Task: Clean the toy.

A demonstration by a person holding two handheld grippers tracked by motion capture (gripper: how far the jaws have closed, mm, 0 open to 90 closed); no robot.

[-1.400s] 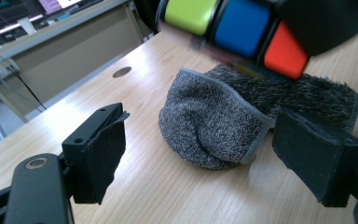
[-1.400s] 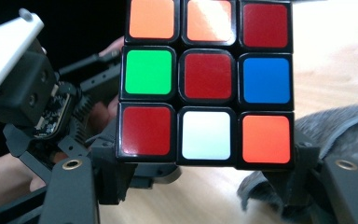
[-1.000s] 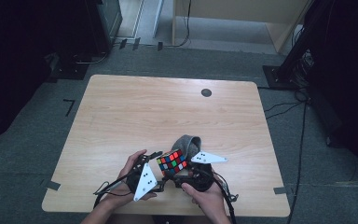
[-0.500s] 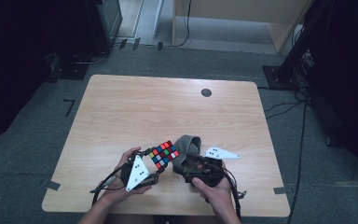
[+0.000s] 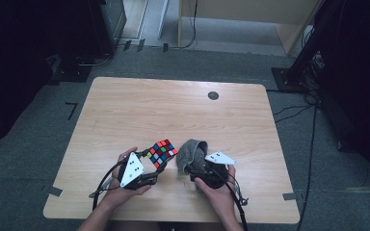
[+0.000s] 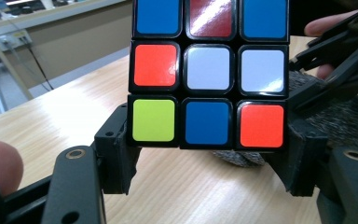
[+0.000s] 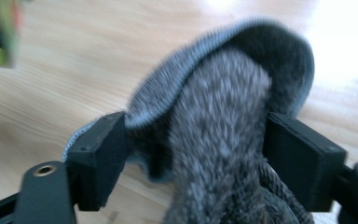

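Gripping puzzle cube [image 6: 208, 74] in left tongs [image 6: 205, 158], grey cloth [image 7: 219, 140] between right tongs [image 7: 193, 158]

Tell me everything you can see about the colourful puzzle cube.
The puzzle cube is a scrambled three-by-three, black-framed with glossy plastic-looking stickers: blue, red, orange, white and lime green on the face toward the camera. The left hand-held gripper clamps its lower sides, holding it clear above the wooden table, left of the grey knitted cloth.
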